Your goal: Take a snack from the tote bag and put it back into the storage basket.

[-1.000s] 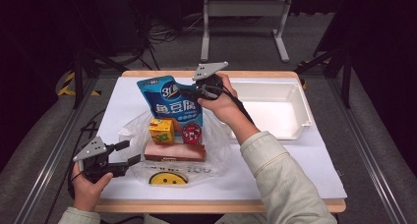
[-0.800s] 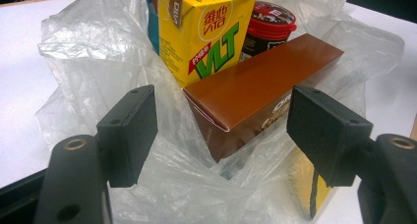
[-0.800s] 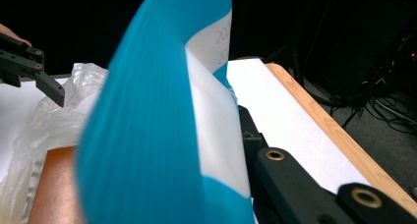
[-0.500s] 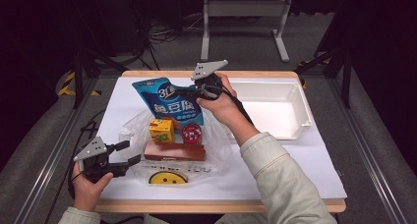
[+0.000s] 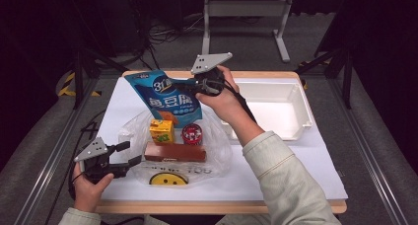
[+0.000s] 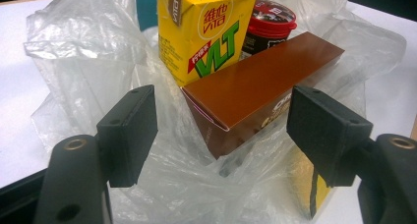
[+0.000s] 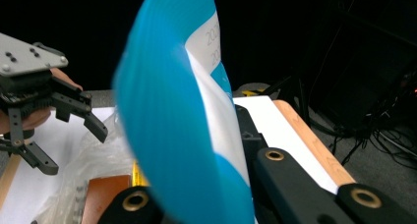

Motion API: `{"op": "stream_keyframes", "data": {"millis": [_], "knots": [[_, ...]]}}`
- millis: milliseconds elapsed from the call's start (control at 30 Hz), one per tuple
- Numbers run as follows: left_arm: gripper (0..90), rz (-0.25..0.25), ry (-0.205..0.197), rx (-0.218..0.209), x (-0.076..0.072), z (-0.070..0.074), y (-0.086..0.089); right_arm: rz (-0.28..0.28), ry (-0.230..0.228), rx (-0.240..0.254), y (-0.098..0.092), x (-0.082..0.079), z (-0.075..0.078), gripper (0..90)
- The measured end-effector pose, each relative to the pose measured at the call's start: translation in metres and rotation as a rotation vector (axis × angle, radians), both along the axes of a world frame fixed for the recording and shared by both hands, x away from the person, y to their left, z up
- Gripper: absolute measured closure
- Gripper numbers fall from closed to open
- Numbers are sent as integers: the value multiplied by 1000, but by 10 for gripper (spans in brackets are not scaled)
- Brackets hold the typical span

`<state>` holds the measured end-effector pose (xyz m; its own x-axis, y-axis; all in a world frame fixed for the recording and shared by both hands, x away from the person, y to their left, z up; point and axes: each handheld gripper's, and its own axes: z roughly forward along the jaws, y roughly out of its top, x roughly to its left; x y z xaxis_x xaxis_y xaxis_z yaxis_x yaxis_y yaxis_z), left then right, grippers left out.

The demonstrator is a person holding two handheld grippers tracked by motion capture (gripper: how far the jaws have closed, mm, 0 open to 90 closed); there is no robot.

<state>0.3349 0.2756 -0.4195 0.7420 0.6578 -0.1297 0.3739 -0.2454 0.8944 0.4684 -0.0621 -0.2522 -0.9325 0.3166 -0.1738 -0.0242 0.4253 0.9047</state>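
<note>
From the high view, the right claw (image 5: 199, 88) clamps the upper edge of the blue snack bag (image 5: 170, 100), held above the clear plastic bag (image 5: 217, 146) on the tabletop (image 5: 276, 166). In the left gripper view, the left claw (image 6: 221, 130) stands open around the brown box (image 6: 260, 86), not pressing it. In the right gripper view, the blue snack bag (image 7: 172, 135) is pinched between the jaws.

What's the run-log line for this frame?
right gripper: shut on blue snack pouch, lifted | left gripper: open at plastic bag | white tray: empty
</note>
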Motion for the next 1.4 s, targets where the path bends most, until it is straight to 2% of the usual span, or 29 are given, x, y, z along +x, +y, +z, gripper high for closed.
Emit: {"op": "stream_keyframes", "data": {"millis": [400, 700, 1000, 1400], "knots": [[281, -5, 0, 6, 0, -1, -1, 1, -26, 50, -8, -7, 23, 894], [281, -1, -1, 2, 0, 0, 0, -6, -44, 84, -21, -13, 40, 894], [281, -1, 0, 3, 0, 0, 0, -37, -67, 104, -45, -18, 55, 894], [281, -3, -1, 8, 0, 0, -1, -106, -83, 101, -83, -20, 63, 894]]}}
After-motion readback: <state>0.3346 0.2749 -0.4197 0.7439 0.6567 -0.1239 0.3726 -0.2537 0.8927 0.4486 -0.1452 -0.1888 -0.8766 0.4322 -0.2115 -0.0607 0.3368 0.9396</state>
